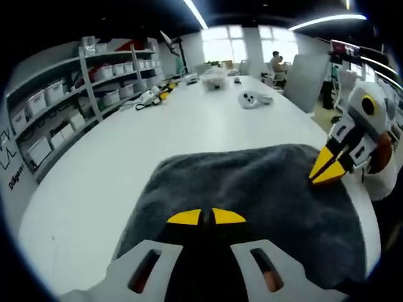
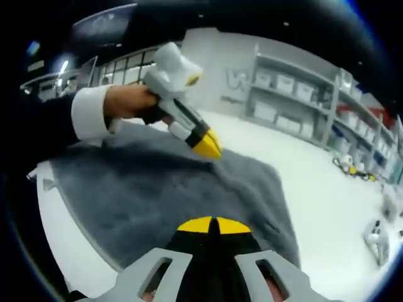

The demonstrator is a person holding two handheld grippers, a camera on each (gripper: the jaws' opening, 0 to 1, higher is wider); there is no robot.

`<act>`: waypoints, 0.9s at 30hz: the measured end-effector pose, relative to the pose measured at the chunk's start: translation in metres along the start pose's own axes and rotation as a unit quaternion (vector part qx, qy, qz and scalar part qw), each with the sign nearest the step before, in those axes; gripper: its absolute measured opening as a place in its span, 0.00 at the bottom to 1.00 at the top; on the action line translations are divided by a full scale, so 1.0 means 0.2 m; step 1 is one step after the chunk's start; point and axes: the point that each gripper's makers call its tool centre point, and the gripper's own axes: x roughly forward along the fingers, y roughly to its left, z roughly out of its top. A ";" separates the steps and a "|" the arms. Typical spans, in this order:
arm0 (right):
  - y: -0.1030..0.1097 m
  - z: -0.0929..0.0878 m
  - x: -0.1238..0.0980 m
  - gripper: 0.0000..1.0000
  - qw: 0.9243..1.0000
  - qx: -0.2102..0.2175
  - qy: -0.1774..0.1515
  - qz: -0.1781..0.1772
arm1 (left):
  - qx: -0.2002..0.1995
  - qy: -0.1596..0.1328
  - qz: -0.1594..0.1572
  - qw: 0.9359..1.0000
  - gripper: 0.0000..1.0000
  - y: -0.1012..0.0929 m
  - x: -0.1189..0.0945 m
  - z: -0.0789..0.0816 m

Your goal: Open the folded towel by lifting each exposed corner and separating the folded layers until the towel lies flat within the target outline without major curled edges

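Closed left tool (image 1: pixel 206 217) over towel (image 1: pixel 264 189); shelves (image 1: pixel 94 82) behind.

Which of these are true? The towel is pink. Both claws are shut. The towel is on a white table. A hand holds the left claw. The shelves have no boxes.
1. The towel is pink: false, it is dark grey.
2. The left claw and right claw are shut: true.
3. The towel lies on a white table: true.
4. A hand holds the left claw: true.
5. The shelves have no boxes: false, they hold white boxes.
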 end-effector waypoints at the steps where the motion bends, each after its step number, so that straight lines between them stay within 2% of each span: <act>1: 0.01 0.00 0.01 0.00 1.000 -0.002 0.001 0.002 | -0.006 0.002 -0.003 1.000 0.04 -0.03 -0.01 -0.02; 7: 0.10 -0.01 0.04 0.00 0.999 0.005 0.017 0.032 | -0.008 0.027 -0.025 0.999 0.01 -0.16 -0.07 -0.11; 10: 0.12 -0.03 0.05 0.00 0.999 0.004 0.030 0.035 | -0.014 0.040 -0.038 0.998 0.01 -0.21 -0.08 -0.15; 12: 0.14 -0.05 0.05 0.00 0.998 0.003 0.045 0.042 | -0.013 0.057 -0.043 0.997 0.01 -0.25 -0.08 -0.20; 14: 0.17 -0.06 0.04 0.00 0.998 0.003 0.045 0.045 | -0.002 0.074 -0.042 0.996 0.01 -0.28 -0.08 -0.25; 15: 0.17 -0.06 0.04 0.00 0.998 0.007 0.048 0.044 | 0.005 0.060 -0.035 0.998 0.01 -0.29 -0.08 -0.24; 17: 0.18 -0.07 0.03 0.00 0.998 0.005 0.053 0.044 | -0.009 0.062 -0.031 0.998 0.01 -0.27 -0.09 -0.24; 22: 0.16 -0.07 0.01 0.00 0.997 -0.008 0.065 0.043 | -0.012 0.061 -0.028 0.998 0.01 -0.29 -0.12 -0.26; 25: 0.15 -0.06 0.01 0.00 0.997 -0.013 0.066 0.040 | -0.019 0.053 -0.027 0.998 0.01 -0.30 -0.16 -0.26; 27: 0.17 -0.03 0.01 0.00 0.997 -0.017 0.054 0.046 | -0.031 0.049 -0.024 0.998 0.01 -0.31 -0.21 -0.26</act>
